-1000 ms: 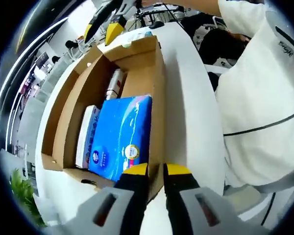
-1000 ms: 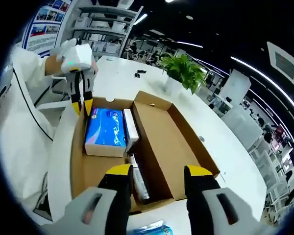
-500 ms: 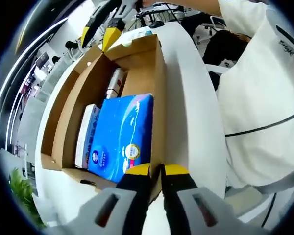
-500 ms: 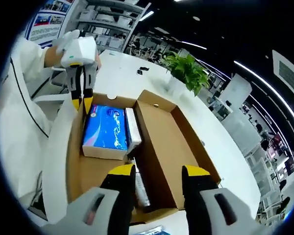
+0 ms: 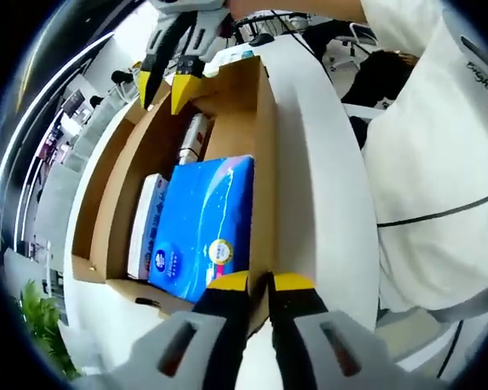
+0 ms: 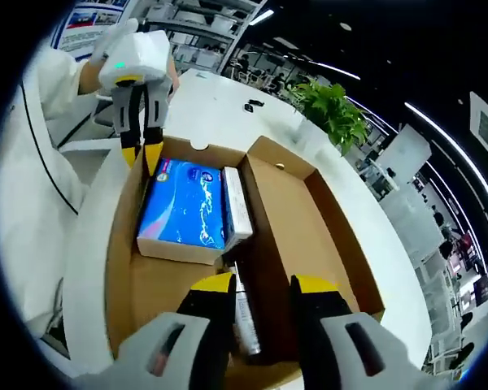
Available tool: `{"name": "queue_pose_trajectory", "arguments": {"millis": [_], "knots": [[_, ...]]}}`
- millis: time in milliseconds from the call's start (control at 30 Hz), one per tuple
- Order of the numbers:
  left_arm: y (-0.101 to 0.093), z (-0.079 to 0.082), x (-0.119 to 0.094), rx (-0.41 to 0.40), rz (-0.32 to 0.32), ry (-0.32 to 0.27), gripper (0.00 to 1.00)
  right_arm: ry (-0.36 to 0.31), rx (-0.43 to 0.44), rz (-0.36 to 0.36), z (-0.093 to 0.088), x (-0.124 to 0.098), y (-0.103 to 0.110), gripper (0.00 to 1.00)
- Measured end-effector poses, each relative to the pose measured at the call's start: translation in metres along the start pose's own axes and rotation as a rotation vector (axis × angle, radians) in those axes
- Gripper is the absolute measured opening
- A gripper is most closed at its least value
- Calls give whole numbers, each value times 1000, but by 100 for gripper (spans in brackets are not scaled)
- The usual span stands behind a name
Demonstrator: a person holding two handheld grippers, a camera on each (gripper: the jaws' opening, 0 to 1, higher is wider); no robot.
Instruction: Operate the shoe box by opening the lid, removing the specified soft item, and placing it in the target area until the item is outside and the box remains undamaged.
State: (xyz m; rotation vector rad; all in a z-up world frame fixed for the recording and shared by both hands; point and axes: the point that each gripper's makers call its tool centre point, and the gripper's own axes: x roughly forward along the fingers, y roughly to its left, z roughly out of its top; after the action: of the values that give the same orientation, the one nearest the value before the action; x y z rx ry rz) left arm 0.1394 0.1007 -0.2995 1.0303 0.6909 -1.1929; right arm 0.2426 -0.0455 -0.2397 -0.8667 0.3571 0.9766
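Shoe box (image 5: 260, 122) sits open on a white table (image 5: 317, 195), lid (image 6: 309, 236) folded flat beside the tray. Inside: blue tissue pack (image 5: 202, 223) at one end, a white carton (image 5: 145, 223) just beside it, a silver tube (image 5: 191, 140) further along the tray. Left gripper (image 5: 250, 283) has its jaws nearly closed on the box's end wall next to the pack, thin gap between the tips; right gripper view shows it (image 6: 141, 153) pinching that wall. Right gripper (image 6: 257, 284) hangs over the tube end of the tray, jaws narrowly apart, nothing between them; the tube (image 6: 246, 313) lies just below the gap. Potted plant (image 6: 335, 114) on the table past the box. Person in white (image 5: 439, 162) stands beside the table.
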Motion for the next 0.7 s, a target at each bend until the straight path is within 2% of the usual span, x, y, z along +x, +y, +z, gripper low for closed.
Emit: {"name": "queue_pose_trajectory", "arguments": {"millis": [133, 200, 267, 367, 467, 700], "knots": [[-1, 0, 0, 18, 1, -2, 7, 16, -11, 11, -3, 8, 6, 23], [-1, 0, -1, 37, -8, -25, 6, 30, -21, 26, -5, 15, 10, 23], [0, 3, -2, -12, -21, -62, 6, 32, -7, 43, -4, 18, 12, 18], [0, 4, -1, -27, -20, -58, 6, 42, 0, 51, -5, 22, 12, 21], [-1, 3, 0, -21, -29, -36, 6, 61, -1, 61, -9, 26, 13, 20], [-2, 3, 0, -27, -29, -40, 6, 107, -22, 86, -19, 34, 22, 21]]}}
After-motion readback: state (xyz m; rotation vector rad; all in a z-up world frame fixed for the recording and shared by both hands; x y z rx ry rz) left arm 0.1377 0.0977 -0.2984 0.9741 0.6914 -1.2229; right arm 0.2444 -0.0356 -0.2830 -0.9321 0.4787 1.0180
